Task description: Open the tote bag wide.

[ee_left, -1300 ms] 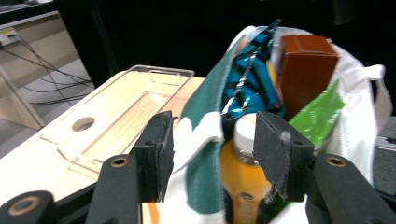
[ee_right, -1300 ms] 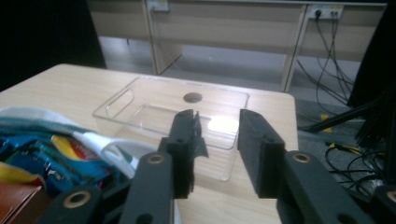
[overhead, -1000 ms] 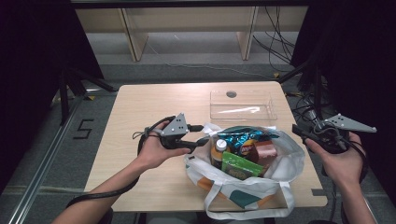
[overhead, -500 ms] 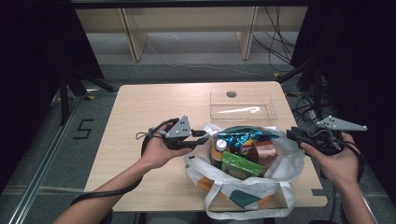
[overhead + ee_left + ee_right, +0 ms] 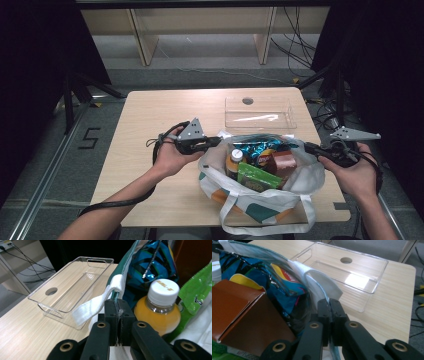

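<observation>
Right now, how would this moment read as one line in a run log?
left gripper: just closed, shut on bag rim | right gripper: just closed, shut on opposite rim | bag: full, on table

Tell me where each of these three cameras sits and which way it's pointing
High view: fixed above the person's side, looking forward and down on the table; both forearms, left gripper and right gripper show.
Left gripper view: rides the left gripper, looking along its jaws, shut on the bag rim, toward the juice bottle.
Right gripper view: rides the right gripper, jaws shut on the bag's opposite rim, beside the brown box.
Shared: both gripper views show the clear tray and the blue snack packet.
</observation>
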